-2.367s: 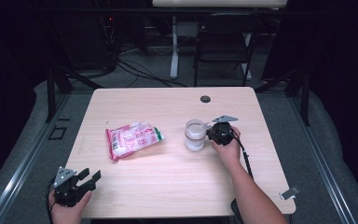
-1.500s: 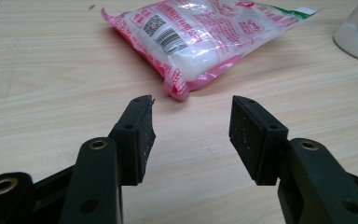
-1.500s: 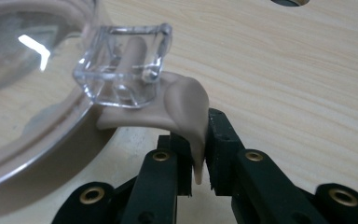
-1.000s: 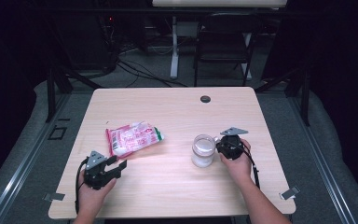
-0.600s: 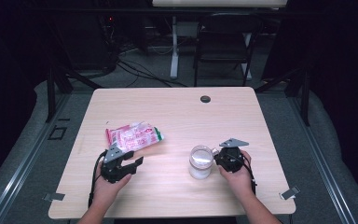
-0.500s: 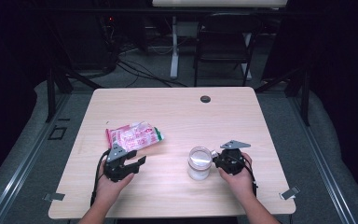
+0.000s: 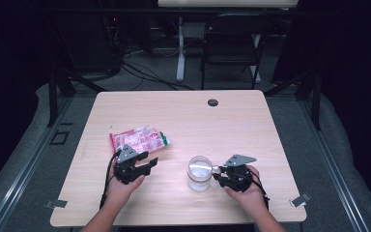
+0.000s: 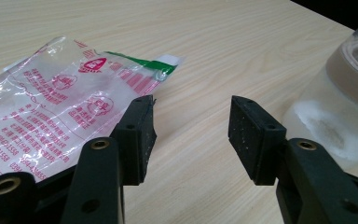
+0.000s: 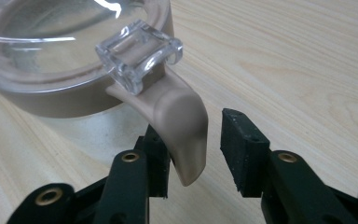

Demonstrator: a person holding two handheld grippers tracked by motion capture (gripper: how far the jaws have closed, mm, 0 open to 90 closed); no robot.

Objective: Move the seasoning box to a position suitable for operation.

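Right gripper view: jar (image 9: 70,56) set down on bench (image 9: 307,56), tab released.
Right tongs (image 9: 193,149) just opening, tab (image 9: 177,121) loose between; left tongs (image 8: 191,133) open, empty, beside packet (image 8: 51,112), poised to grab.

One clear jar (image 7: 199,172) stands on the table, its beige handle tab (image 9: 179,126) between the right gripper's parted jaws. One printed plastic bag (image 8: 51,112) lies just left of the left gripper's jaws. One dark round cap (image 7: 213,102) sits far beyond both.

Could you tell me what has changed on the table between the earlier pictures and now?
The right gripper dragged the jar toward the near edge, and its jaws have just been opening, the lid tab between them. The left gripper moved up beside the packet, open. The packet stayed put.
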